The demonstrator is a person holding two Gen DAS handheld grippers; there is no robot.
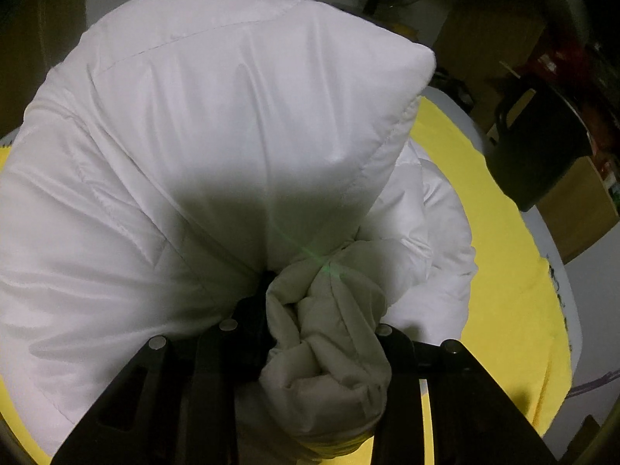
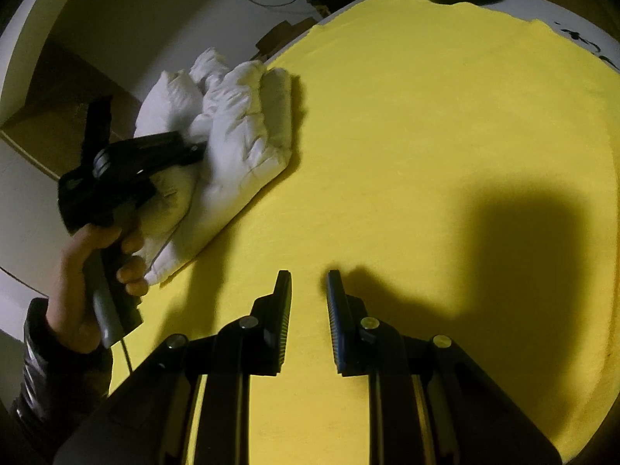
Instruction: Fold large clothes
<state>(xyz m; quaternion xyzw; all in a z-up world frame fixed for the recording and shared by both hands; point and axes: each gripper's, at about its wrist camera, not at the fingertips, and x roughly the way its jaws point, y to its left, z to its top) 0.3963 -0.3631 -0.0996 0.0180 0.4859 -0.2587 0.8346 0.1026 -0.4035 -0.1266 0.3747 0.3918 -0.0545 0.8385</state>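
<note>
A white padded jacket [image 1: 213,116] lies bundled at the left edge of the yellow cloth [image 2: 426,135] that covers the table. In the left wrist view a twisted wad of its fabric [image 1: 325,333] fills the gap between the fingers of my left gripper [image 1: 321,310], which is shut on it. The right wrist view shows the same left gripper [image 2: 190,149] held by a hand [image 2: 85,263], its tip buried in the jacket [image 2: 240,128]. My right gripper [image 2: 308,283] hovers over bare yellow cloth to the right of the jacket, open with nothing between its fingers.
Beyond the table's white rim [image 1: 558,240] stand cardboard boxes [image 1: 581,209] and a dark bin [image 1: 542,147]. A dark sleeve [image 2: 42,368] comes in at the lower left. A broad shadow [image 2: 523,252] falls on the cloth right of my right gripper.
</note>
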